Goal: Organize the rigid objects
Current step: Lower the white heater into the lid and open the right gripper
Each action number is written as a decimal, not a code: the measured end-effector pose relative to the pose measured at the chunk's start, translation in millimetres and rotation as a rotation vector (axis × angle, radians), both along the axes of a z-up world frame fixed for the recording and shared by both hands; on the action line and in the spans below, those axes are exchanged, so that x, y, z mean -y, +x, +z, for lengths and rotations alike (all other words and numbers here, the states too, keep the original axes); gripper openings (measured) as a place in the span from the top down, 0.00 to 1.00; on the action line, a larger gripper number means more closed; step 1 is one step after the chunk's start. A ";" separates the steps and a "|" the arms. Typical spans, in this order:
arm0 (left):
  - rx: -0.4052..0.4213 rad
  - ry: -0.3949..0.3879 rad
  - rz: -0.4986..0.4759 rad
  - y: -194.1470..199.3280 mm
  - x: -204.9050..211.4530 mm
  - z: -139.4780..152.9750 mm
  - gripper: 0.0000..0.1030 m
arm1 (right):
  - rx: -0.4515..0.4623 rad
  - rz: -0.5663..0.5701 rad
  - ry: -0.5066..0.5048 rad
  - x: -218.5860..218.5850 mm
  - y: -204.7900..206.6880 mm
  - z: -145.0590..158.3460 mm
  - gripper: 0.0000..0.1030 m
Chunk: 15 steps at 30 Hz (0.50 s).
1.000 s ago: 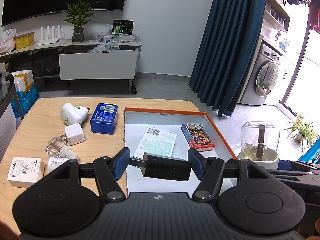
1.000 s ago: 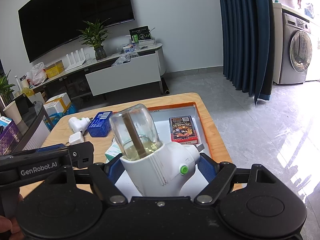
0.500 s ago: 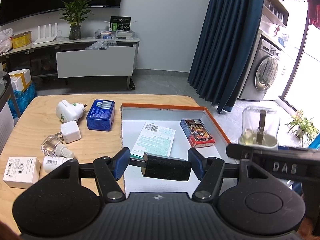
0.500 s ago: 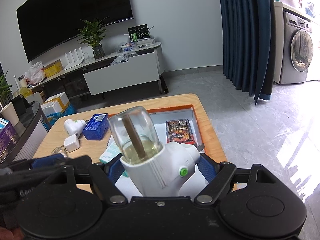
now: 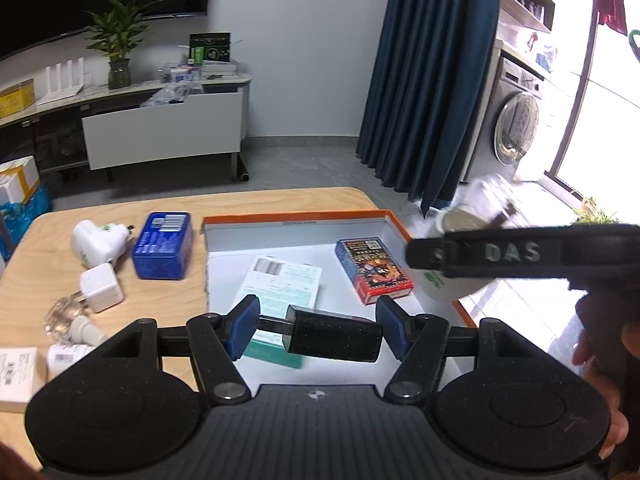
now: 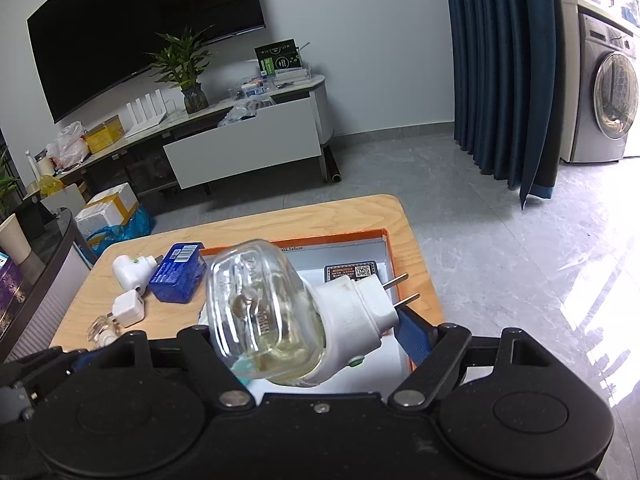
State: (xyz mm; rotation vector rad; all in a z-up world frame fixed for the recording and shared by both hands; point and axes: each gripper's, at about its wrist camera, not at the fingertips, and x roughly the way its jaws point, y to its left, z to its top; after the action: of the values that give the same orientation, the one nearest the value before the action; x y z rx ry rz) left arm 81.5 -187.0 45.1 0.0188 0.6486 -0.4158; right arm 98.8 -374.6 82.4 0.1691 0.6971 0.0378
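Note:
My left gripper (image 5: pixel 320 326) is shut lengthwise on a black plug adapter (image 5: pixel 334 338), held above the near end of the orange-rimmed white tray (image 5: pixel 296 218). My right gripper (image 6: pixel 312 340) holds a white plug-in vaporizer (image 6: pixel 352 316) with a glass bottle (image 6: pixel 256 304) over the tray's right side. The vaporizer lies tipped sideways, prongs pointing right, and the jaws are closing on it. The right blue pad (image 6: pixel 412 336) touches its white body; the left pad is hidden behind the bottle. In the left wrist view the right gripper's arm (image 5: pixel 520 254) crosses at the right.
Inside the tray lie a red card box (image 5: pixel 374 270) and a pale green packet (image 5: pixel 280 284). On the wooden table left of it are a blue tin (image 5: pixel 164 246), a white plug unit (image 5: pixel 98 242), a white cube charger (image 5: pixel 100 288), a glass refill (image 5: pixel 66 320) and a white carton (image 5: pixel 16 372).
The vaporizer has tipped over in the right jaws, from bottle upright to lying sideways. The right gripper moved left over the tray's right edge. The left gripper advanced slightly with the adapter.

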 end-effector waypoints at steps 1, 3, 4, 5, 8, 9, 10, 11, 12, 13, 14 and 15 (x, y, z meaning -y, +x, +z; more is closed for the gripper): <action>-0.003 0.002 -0.004 1.8 3.0 -1.7 0.37 | -0.007 0.005 -0.002 -0.1 4.8 -1.2 0.11; -0.014 0.005 -0.014 5.8 8.2 -6.0 0.37 | -0.016 0.016 0.001 -0.9 15.9 -3.3 0.11; -0.017 0.005 -0.019 7.5 10.4 -7.8 0.37 | -0.021 0.027 0.003 -1.8 21.2 -4.2 0.11; -0.018 0.005 -0.025 8.8 12.8 -9.6 0.37 | -0.025 0.038 0.005 -2.8 26.7 -4.5 0.11; -0.025 0.010 -0.039 13.9 20.4 -13.7 0.37 | -0.040 0.058 0.001 -5.3 43.6 -8.9 0.11; -0.026 0.010 -0.043 16.3 22.7 -14.7 0.37 | -0.045 0.058 0.001 -6.3 49.5 -10.6 0.11; -0.026 0.011 -0.046 18.3 24.5 -15.6 0.37 | -0.051 0.060 0.006 -6.9 55.7 -12.5 0.11; -0.025 0.011 -0.048 20.5 26.1 -16.6 0.37 | -0.056 0.063 0.016 -6.7 62.1 -14.3 0.11; -0.025 0.010 -0.048 22.8 27.7 -17.7 0.37 | -0.060 0.066 0.025 -6.6 68.3 -16.0 0.11; -0.027 0.010 -0.049 25.2 29.1 -18.8 0.37 | -0.064 0.073 0.036 -6.6 74.6 -17.5 0.10; -0.030 0.008 -0.049 27.4 30.4 -20.0 0.37 | -0.067 0.083 0.044 -6.5 80.1 -19.0 0.10; -0.030 0.012 -0.037 29.9 31.6 -21.6 0.37 | -0.065 0.081 0.038 -6.7 83.5 -19.6 0.10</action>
State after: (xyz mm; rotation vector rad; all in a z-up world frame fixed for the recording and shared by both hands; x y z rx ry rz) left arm 111.4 -218.6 23.5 0.0358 0.6814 -0.4492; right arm 182.3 -367.9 62.8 0.1790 0.7678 0.1239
